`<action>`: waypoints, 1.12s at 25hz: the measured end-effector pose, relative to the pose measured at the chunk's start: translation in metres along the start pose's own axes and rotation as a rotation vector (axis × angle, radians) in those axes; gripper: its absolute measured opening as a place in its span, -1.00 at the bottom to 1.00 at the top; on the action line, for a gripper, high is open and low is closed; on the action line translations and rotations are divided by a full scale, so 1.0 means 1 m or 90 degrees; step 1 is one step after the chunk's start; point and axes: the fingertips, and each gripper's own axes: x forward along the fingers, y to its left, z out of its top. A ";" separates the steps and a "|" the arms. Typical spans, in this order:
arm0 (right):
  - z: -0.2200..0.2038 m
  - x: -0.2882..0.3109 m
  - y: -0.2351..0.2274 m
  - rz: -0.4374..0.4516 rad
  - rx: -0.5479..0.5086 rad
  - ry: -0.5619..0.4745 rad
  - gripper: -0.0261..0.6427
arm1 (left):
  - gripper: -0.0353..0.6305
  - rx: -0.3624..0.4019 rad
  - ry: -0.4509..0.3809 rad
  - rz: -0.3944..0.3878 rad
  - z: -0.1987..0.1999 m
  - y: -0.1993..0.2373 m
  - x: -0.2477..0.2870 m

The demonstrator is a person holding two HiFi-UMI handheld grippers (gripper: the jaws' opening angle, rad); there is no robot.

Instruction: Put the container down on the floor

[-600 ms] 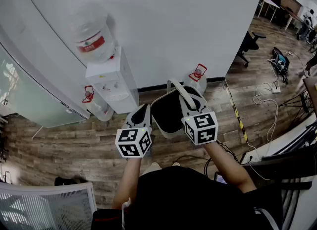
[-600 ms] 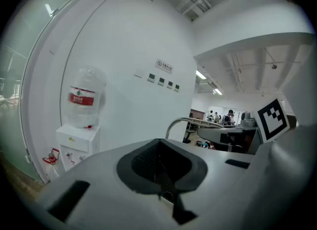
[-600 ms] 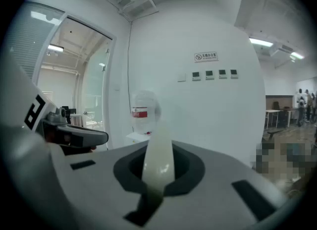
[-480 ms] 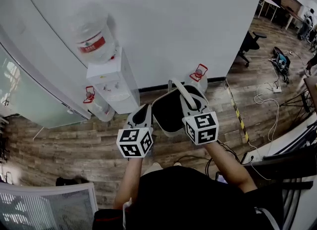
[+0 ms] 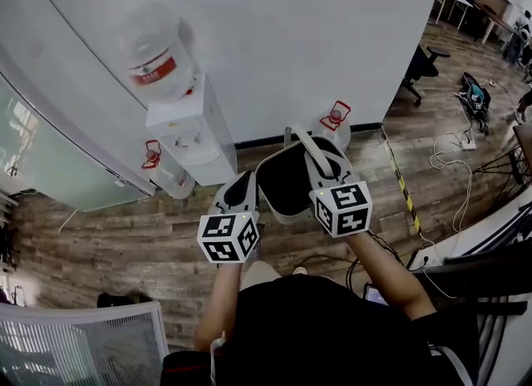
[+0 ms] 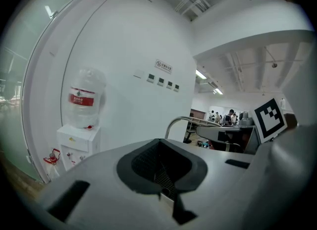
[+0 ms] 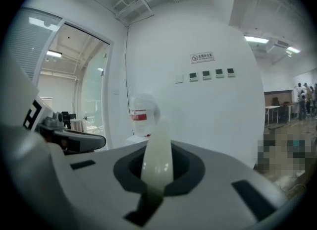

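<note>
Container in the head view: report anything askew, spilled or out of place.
Nothing spilled or damaged shows. The container hangs off the floor by its handle, clamped in the right gripper; the left gripper is shut and empty beside it. Loose cables trail across the floor.

Container (image 5: 287, 183) rim partly behind right gripper (image 5: 316, 160)

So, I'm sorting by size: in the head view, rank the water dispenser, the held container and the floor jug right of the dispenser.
1. water dispenser, bottle included.
2. container, but it hangs nearer the camera, so this is unsure.
3. floor jug, clearly the smallest.
</note>
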 end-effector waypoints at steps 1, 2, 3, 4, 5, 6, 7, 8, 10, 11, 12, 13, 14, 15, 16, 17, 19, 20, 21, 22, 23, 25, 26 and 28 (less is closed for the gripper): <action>-0.001 0.001 0.000 0.001 -0.002 0.003 -0.84 | -0.85 -0.001 -0.001 0.002 -0.001 0.000 -0.001; -0.003 0.002 -0.001 0.002 -0.003 0.007 -0.84 | -0.85 -0.003 0.000 0.004 -0.003 0.001 -0.001; -0.006 0.003 -0.001 0.003 -0.002 0.010 -0.84 | -0.85 -0.005 0.002 0.007 -0.006 0.002 -0.002; -0.009 0.004 0.000 0.006 0.000 0.014 -0.84 | -0.85 -0.007 0.005 0.010 -0.008 0.003 -0.002; -0.011 0.006 0.001 0.008 0.002 0.016 -0.84 | -0.85 -0.009 0.007 0.013 -0.010 0.005 -0.003; -0.012 0.009 0.002 0.009 0.002 0.018 -0.84 | -0.85 -0.010 0.008 0.016 -0.011 0.008 -0.002; -0.013 0.012 0.003 0.010 0.002 0.018 -0.84 | -0.85 -0.012 0.008 0.018 -0.011 0.010 -0.002; -0.014 0.015 0.003 0.010 0.003 0.017 -0.84 | -0.85 -0.013 0.009 0.020 -0.011 0.014 -0.001; -0.013 0.022 0.004 0.012 0.006 0.014 -0.84 | -0.85 -0.015 0.010 0.024 -0.011 0.020 0.003; -0.013 0.026 0.003 0.013 0.007 0.013 -0.84 | -0.85 -0.016 0.012 0.024 -0.010 0.024 0.006; -0.012 0.031 0.003 0.013 0.008 0.014 -0.84 | -0.85 -0.016 0.013 0.025 -0.009 0.028 0.010; -0.012 0.036 0.001 0.013 0.009 0.015 -0.84 | -0.85 -0.016 0.015 0.024 -0.008 0.032 0.014; -0.012 0.043 0.000 0.012 0.011 0.017 -0.84 | -0.85 -0.017 0.016 0.023 -0.007 0.037 0.020; -0.012 0.051 -0.002 0.011 0.013 0.018 -0.84 | -0.85 -0.018 0.018 0.022 -0.007 0.043 0.026; -0.012 0.059 -0.003 0.011 0.016 0.020 -0.84 | -0.85 -0.018 0.020 0.020 -0.006 0.048 0.033; -0.011 0.067 -0.005 0.010 0.019 0.020 -0.84 | -0.85 -0.019 0.023 0.019 -0.005 0.054 0.040; -0.011 0.084 -0.007 0.009 0.024 0.020 -0.84 | -0.85 -0.020 0.029 0.014 -0.002 0.066 0.054; -0.011 0.093 -0.009 0.008 0.027 0.021 -0.84 | -0.85 -0.020 0.031 0.012 -0.001 0.072 0.063; -0.010 0.102 -0.010 0.007 0.030 0.021 -0.84 | -0.85 -0.019 0.034 0.009 0.002 0.078 0.071; -0.009 0.113 -0.012 0.006 0.033 0.022 -0.84 | -0.85 -0.019 0.037 0.006 0.005 0.085 0.081; -0.007 0.124 -0.014 0.004 0.036 0.024 -0.84 | -0.85 -0.018 0.039 0.002 0.009 0.092 0.091; -0.003 0.148 -0.019 -0.001 0.041 0.027 -0.83 | -0.85 -0.015 0.044 -0.007 0.017 0.106 0.111; -0.002 0.159 -0.021 -0.003 0.044 0.029 -0.84 | -0.85 -0.014 0.047 -0.012 0.021 0.113 0.121; 0.001 0.182 -0.024 -0.007 0.048 0.036 -0.84 | -0.85 -0.018 0.052 -0.019 0.027 0.129 0.138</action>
